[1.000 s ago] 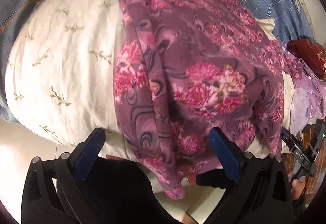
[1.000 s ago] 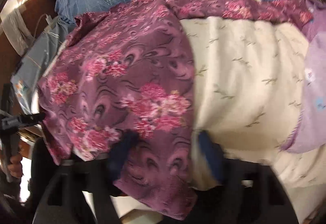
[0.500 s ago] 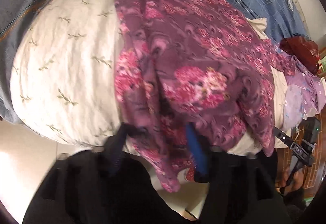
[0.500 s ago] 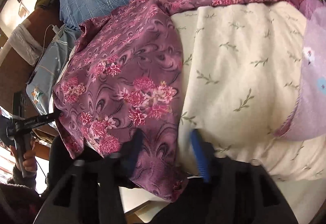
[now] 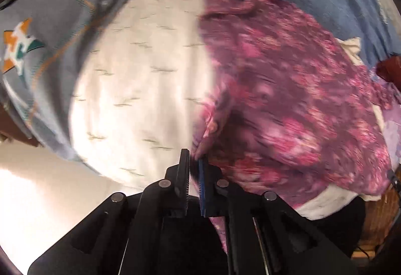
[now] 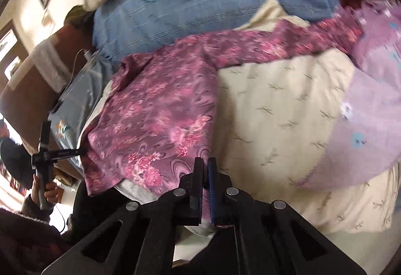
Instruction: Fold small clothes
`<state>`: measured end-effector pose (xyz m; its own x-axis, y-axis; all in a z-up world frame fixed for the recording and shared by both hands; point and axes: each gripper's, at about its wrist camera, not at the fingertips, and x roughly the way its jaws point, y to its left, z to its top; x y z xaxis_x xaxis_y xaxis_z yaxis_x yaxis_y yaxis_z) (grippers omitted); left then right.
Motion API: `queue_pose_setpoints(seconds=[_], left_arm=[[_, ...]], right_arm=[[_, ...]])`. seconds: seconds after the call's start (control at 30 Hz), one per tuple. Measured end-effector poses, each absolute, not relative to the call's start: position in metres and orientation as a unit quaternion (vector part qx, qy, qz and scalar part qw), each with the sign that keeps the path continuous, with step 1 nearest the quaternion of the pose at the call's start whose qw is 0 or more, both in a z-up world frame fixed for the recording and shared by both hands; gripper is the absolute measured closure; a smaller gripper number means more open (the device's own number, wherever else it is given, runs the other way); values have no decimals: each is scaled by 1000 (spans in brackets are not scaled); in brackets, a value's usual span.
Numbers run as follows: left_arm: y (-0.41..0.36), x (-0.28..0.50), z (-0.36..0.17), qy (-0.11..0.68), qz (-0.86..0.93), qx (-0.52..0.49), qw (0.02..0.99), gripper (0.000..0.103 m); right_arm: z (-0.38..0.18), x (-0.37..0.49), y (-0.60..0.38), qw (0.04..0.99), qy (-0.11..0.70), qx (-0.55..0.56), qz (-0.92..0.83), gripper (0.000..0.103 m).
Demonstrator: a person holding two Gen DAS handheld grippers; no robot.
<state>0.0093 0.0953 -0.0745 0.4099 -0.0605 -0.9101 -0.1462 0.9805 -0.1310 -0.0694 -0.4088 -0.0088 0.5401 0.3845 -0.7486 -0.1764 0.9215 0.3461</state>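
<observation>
Floral garment point(image 5: 288, 89) in purple and pink, spread over a cream quilt point(image 5: 140, 89) printed with small green sprigs, its near hem hanging past the quilt's front edge in both wrist views. Left gripper point(image 5: 194, 158): its jaws have just been closing and now stand together, with a gathered fold of the garment's left edge pinched between the black finger and the blue-padded finger; the cloth rises in a small peak at the fingertips. Right gripper point(image 6: 205, 162): its jaws have likewise just been closing and are clamped on the garment's hem at its right edge, pink fabric showing in the narrow slot between the 2 fingers. From the right wrist view the garment point(image 6: 160, 109) lies left of centre on the quilt point(image 6: 275, 119), with 1 sleeve point(image 6: 288, 47) stretched away to the right along the quilt's far border. A lilac garment point(image 6: 371, 109) with small blue and white flowers overlaps the quilt's right side, apart from the held piece except near that sleeve's end. Behind the quilt lies a blue plaid blanket point(image 6: 213, 7); a grey-blue cloth with an orange-and-teal star point(image 5: 52, 32) borders the quilt on the left. At the lower left of the right wrist view, a hand point(image 6: 48, 193) grips the handle of the other gripper. Both views are motion-blurred, so fine pattern detail cannot be read.
</observation>
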Motion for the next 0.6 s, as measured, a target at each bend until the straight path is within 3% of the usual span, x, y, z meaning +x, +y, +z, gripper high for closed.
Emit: queue_pose_setpoints(seconds=[0.13, 0.27, 0.33, 0.37, 0.4, 0.43, 0.5, 0.6], left_arm=[[128, 9, -86, 560, 64, -121, 817, 99], [136, 2, -79, 545, -16, -185, 817, 94], [123, 3, -81, 548, -56, -187, 813, 75], [116, 4, -83, 551, -65, -182, 812, 50], [109, 4, -86, 554, -64, -173, 812, 36], [103, 6, -90, 555, -61, -163, 813, 35], [96, 10, -102, 569, -63, -162, 804, 35], [89, 12, -107, 568, -69, -168, 803, 27]], right_arm=[[-48, -59, -406, 847, 499, 114, 139, 100], [-40, -51, -404, 855, 474, 146, 149, 97], [-33, -45, -408, 857, 466, 158, 155, 95], [-32, -40, -408, 856, 464, 166, 157, 95], [-33, -37, -407, 853, 466, 172, 158, 94], [-34, -33, -408, 850, 470, 177, 158, 92], [-36, -24, -410, 849, 474, 182, 144, 74], [-39, -11, -410, 848, 476, 186, 141, 65]])
